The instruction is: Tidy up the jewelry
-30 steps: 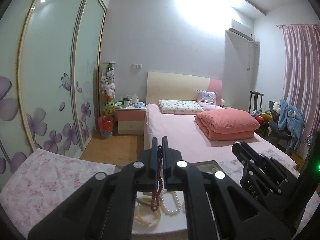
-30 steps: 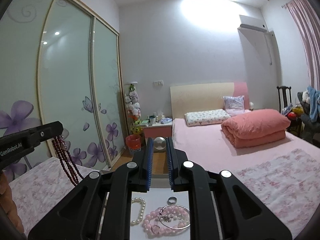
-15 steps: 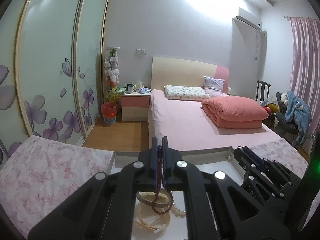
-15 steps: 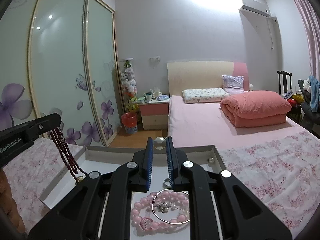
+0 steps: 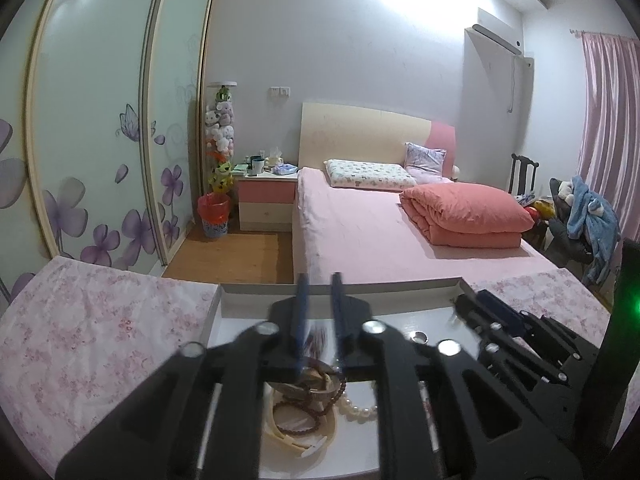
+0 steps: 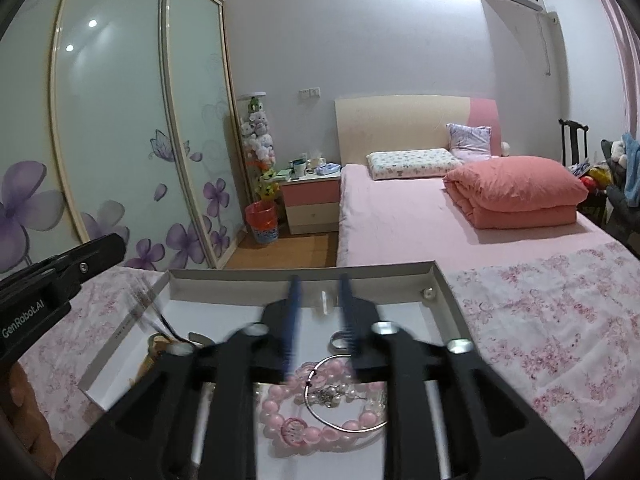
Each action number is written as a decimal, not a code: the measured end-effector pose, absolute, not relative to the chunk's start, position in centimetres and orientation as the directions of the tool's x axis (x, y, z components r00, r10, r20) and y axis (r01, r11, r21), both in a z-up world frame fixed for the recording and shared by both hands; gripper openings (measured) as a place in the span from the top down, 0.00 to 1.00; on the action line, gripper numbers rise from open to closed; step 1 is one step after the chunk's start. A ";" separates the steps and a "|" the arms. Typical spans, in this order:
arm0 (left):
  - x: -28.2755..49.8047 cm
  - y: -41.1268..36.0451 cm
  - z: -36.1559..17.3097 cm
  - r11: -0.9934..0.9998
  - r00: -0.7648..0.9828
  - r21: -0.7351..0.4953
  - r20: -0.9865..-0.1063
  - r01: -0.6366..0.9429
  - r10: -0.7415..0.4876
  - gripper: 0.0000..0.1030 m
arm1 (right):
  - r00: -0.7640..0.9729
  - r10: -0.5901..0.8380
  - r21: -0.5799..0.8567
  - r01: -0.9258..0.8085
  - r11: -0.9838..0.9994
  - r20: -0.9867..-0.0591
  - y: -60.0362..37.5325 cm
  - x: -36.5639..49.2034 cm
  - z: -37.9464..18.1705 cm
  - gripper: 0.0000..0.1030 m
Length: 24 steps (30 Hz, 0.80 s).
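Both grippers' jaws opening, nothing clamped: dark red bead strand [image 5: 308, 412] lower centre of tray [image 5: 256, 290]; "GenRobot.AI" on left gripper [image 6: 24, 322].

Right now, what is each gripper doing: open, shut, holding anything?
Left gripper: jaws opening, the dark red beads lie loose in the tray below.
Right gripper: jaws opening, nothing gripped.

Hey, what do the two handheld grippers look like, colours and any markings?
Both are matte black plastic with angular cut-out frames and round silver screw heads. The left gripper and the right gripper each have two thin fingers lined with ribbed blue pads. The left one's side carries white "GenRobot.AI" lettering, seen in the right wrist view. No cables or sleeves show.
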<state>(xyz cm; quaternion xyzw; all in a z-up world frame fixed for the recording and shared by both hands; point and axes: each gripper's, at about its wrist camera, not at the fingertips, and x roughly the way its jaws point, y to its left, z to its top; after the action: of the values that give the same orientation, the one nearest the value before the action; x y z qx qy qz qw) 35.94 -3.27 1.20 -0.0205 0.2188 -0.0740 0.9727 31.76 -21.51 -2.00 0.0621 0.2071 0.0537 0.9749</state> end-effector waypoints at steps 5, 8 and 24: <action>35.3 -2.7 2.0 0.989 0.902 -0.084 -0.406 0.121 -0.145 0.72 | 0.922 0.123 0.151 -0.072 0.986 -0.367 -22.0 31.0 -1.3 0.59; 34.8 -2.1 2.4 0.990 0.906 -0.095 -0.401 0.108 -0.137 0.68 | 0.928 0.121 0.151 -0.071 0.986 -0.352 -22.3 30.4 -0.8 0.59; 24.7 1.3 4.7 0.992 0.938 -0.098 -0.329 0.081 -0.109 0.11 | 0.957 0.124 0.130 -0.092 0.987 -0.261 -23.1 21.7 2.7 0.24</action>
<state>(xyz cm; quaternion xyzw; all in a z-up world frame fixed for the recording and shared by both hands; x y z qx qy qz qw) 24.67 1.28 4.66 -0.0417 0.1693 -0.0482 0.9835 21.72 -23.07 2.65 0.0585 0.1355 0.0548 0.9875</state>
